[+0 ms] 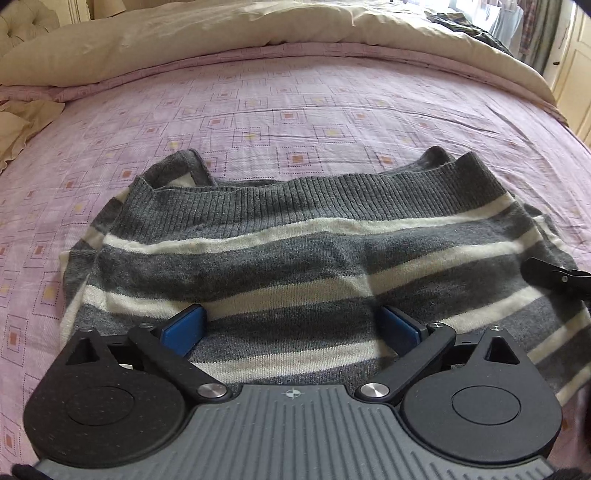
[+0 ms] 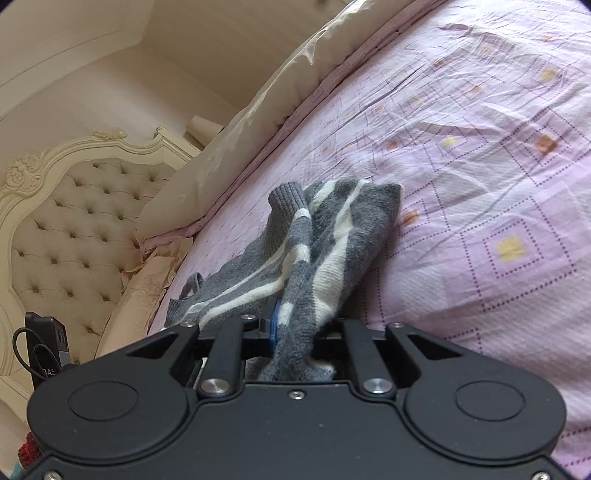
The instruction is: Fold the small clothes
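Note:
A small grey sweater with cream stripes (image 1: 295, 251) lies folded on the pink patterned bedsheet (image 1: 295, 110), its ribbed hem on top at the far side. My left gripper (image 1: 291, 325) is open, its blue pads wide apart and resting low over the sweater's near edge. My right gripper (image 2: 295, 325) is shut on the sweater's right side (image 2: 317, 258) and lifts a bunched fold of it. Part of the right gripper (image 1: 554, 277) shows at the sweater's right edge in the left wrist view.
A beige duvet (image 1: 258, 33) is rolled back along the far side of the bed. A tufted cream headboard (image 2: 66, 221) stands at the left, with a pillow (image 2: 147, 280) below it. A black device with a cable (image 2: 44, 347) sits near the headboard.

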The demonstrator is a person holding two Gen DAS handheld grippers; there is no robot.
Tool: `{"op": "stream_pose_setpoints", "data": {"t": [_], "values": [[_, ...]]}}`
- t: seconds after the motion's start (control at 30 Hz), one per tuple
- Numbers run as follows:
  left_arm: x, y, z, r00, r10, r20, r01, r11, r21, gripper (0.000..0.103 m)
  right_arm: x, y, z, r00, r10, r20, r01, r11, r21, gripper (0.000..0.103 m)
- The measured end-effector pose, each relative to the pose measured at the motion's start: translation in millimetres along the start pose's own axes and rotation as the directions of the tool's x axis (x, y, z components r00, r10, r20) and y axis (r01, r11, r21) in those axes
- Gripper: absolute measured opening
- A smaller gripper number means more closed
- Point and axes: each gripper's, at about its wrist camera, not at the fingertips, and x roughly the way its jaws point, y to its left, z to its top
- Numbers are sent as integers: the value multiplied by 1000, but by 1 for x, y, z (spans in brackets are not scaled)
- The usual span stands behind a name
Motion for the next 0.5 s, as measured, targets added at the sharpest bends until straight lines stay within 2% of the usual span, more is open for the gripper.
{"op": "stream_pose_setpoints", "data": {"t": [0.27,0.33,0.4,0.5], "values": [[-1,-1,2,1000,-7,4,7,1000,-8,103,0,1,4,1000,-12,-16,12,1000,23,17],[-4,3,3,1000,-25,9,25,1000,-17,102,1,12,7,998,-60,-30,60,998,0,18],[-14,11,4,999,-53,10,53,998,-37,93,1,32,10,990,-133,-40,131,990,-59,17],[-34,37,-1,994,-106,38,110,984,-138,91,0,62,17,976,-215,-41,209,970,-123,17]]}}
